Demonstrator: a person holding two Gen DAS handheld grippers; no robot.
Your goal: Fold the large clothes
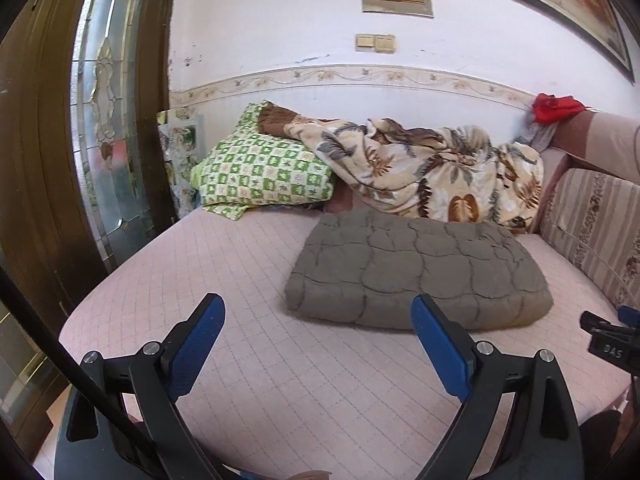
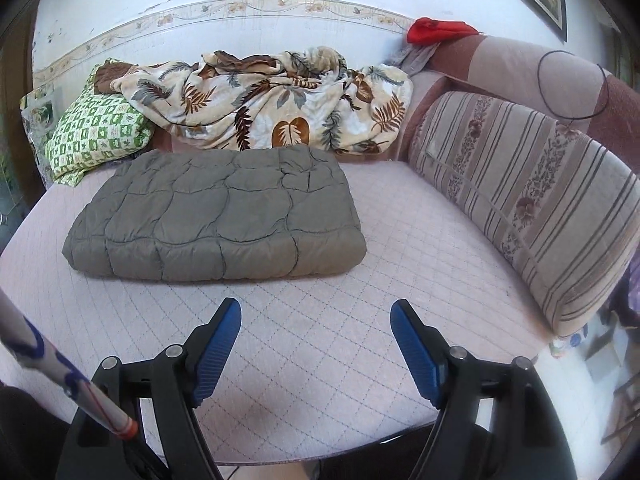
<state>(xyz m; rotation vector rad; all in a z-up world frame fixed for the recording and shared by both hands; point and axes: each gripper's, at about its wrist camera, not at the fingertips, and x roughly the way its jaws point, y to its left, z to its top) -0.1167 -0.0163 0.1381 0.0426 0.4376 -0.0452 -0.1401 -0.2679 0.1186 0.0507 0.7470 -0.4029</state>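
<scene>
Left gripper (image 1: 318,314): spread wide, holding nothing, above the pink quilted mattress (image 1: 240,360)
Right gripper (image 2: 316,316): spread wide, holding nothing, short of the near edge of the fold
Grey quilted garment (image 2: 216,216): folded into a thick rectangle, flat on the mattress
Behind it: leaf-print blanket (image 2: 280,108) bunched against the wall, green checked pillow (image 2: 96,132) to its left
Right side: striped cushion (image 2: 532,200)

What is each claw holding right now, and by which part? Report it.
Nothing is held. The left claw and the right claw are both open and empty above the pink bed cover; the folded grey quilted garment lies untouched beyond them.
</scene>
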